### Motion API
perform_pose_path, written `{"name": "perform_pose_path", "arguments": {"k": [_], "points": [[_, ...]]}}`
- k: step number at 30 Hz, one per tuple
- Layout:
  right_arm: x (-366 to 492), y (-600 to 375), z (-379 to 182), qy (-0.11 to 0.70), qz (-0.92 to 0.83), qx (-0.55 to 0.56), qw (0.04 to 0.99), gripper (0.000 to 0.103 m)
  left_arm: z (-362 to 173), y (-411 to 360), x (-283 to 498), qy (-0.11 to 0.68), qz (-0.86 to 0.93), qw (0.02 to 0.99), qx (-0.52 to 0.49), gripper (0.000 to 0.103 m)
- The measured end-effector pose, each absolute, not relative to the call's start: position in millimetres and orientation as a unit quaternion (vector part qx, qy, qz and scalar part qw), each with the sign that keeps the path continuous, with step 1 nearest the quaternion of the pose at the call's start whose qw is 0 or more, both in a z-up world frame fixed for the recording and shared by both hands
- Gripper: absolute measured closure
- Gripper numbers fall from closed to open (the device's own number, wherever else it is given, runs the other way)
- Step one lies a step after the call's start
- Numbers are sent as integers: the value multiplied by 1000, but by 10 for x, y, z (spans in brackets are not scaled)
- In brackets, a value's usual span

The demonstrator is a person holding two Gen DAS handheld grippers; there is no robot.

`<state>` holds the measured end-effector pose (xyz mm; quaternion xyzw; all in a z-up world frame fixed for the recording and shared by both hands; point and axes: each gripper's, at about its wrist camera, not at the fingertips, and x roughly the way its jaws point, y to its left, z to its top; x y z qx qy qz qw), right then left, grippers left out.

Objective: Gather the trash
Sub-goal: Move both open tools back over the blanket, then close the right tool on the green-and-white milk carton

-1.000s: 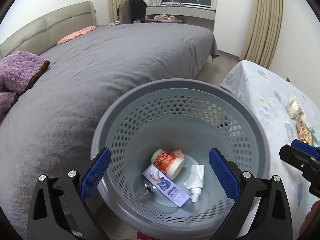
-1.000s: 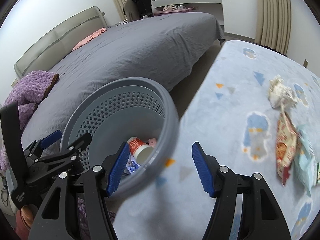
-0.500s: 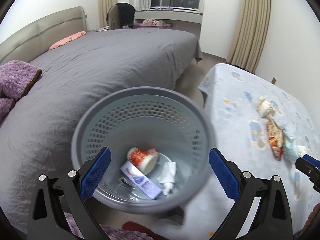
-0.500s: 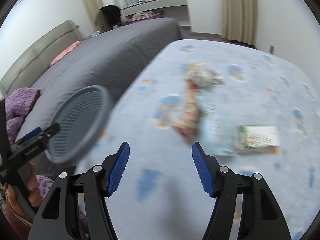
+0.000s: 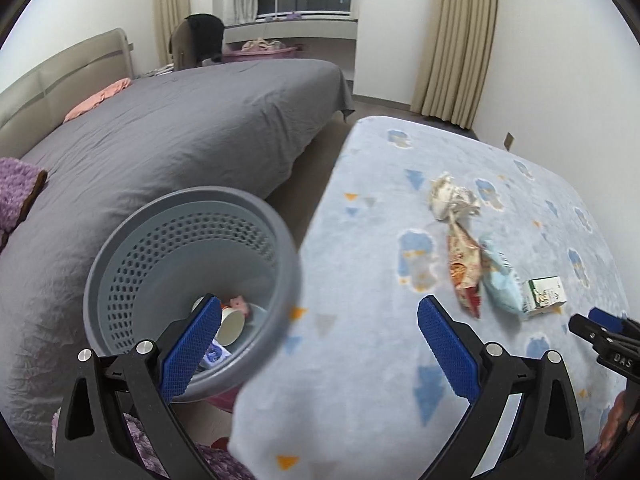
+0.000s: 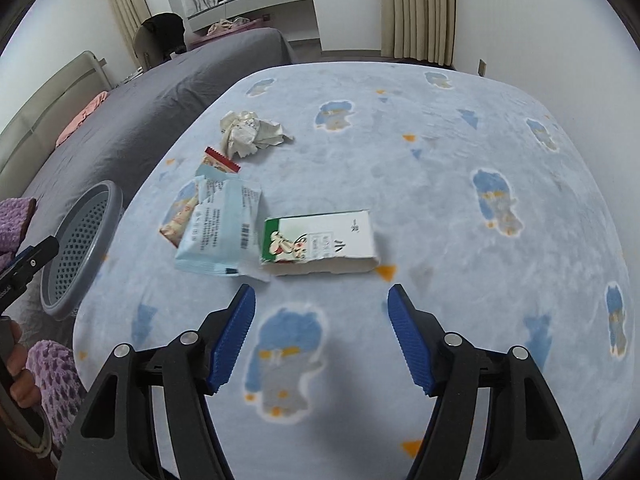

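Note:
A white and green carton (image 6: 320,242) lies on the blue patterned blanket (image 6: 440,168), just beyond my right gripper (image 6: 320,320), whose jaws are opening with nothing between them. Left of the carton lie a pale blue wrapper (image 6: 222,232), a red snack wrapper (image 6: 188,208) and a crumpled paper ball (image 6: 248,134). My left gripper (image 5: 316,340) is open and empty above the gap between the grey perforated basket (image 5: 192,272) and the blanket. The basket holds a paper cup (image 5: 230,322) and other scraps. The same carton (image 5: 546,294) shows at the right of the left wrist view.
A large bed with a grey cover (image 5: 180,140) stands left of the basket. A purple fuzzy cloth (image 5: 20,196) lies at its near end. Curtains (image 5: 456,40) and a window ledge are at the back wall. A hand (image 6: 20,376) holds the left gripper's handle.
Both grippers have swung right, away from the basket and over the blanket. The right gripper now faces the carton and wrappers, and its jaws stand a little wider.

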<state>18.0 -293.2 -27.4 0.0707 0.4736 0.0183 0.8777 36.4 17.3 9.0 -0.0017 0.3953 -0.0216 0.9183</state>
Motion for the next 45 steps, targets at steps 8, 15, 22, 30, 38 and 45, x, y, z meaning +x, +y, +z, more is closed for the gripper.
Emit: {"name": "perform_pose_path", "arguments": {"k": [8, 15, 22, 30, 38, 45], "points": [[416, -3065, -364, 486, 39, 84, 869, 29, 101, -147, 465, 402, -28, 915, 13, 7], [546, -2978, -442, 489, 54, 93, 865, 24, 114, -367, 540, 404, -31, 914, 29, 7], [638, -2876, -475, 488, 51, 83, 867, 20, 96, -467, 575, 408, -32, 912, 38, 7], [703, -2860, -588, 502, 26, 76, 861, 19, 48, -511, 582, 412, -34, 910, 44, 7], [772, -2858, -657, 510, 19, 75, 857, 19, 12, -531, 582, 414, -33, 908, 47, 7], [865, -2919, -740, 519, 20, 95, 849, 19, -20, -570, 591, 418, -33, 907, 49, 7]]}}
